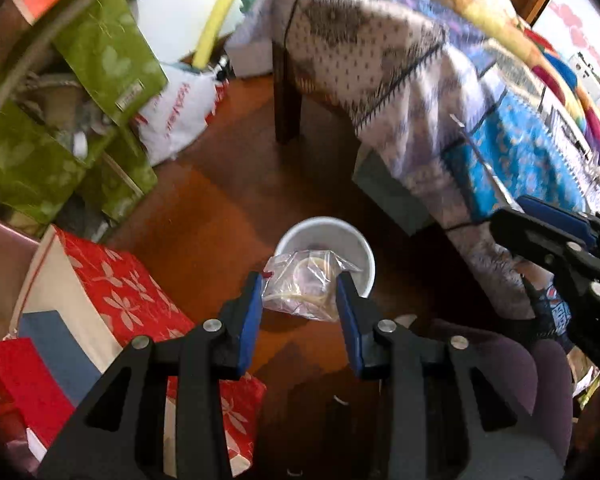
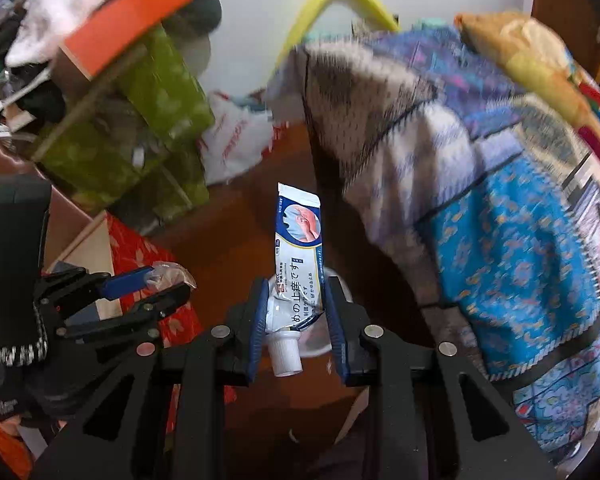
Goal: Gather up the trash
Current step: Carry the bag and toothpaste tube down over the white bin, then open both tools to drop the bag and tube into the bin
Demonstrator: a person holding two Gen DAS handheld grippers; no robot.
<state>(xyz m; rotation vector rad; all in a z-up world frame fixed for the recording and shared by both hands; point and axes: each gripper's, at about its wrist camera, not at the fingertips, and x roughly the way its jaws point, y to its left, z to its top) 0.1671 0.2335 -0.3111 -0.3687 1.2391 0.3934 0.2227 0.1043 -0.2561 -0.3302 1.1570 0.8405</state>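
A: Left gripper pinching a crumpled clear plastic zip bag, hanging over the white round plastic bin on the brown wooden floor, bin at 12 o'clock from the gripper.

B: Right gripper clamped on a squeezed white-and-blue ointment tube, near its cap.

A: Both light, soft, slippery film. Grip the tube's shoulder, bag mid-body.

The white bin is partly hidden behind the clear bag. Upper right of the frame, the patterned bedding is motion-blurred. Small print on the tube stays unreadable.
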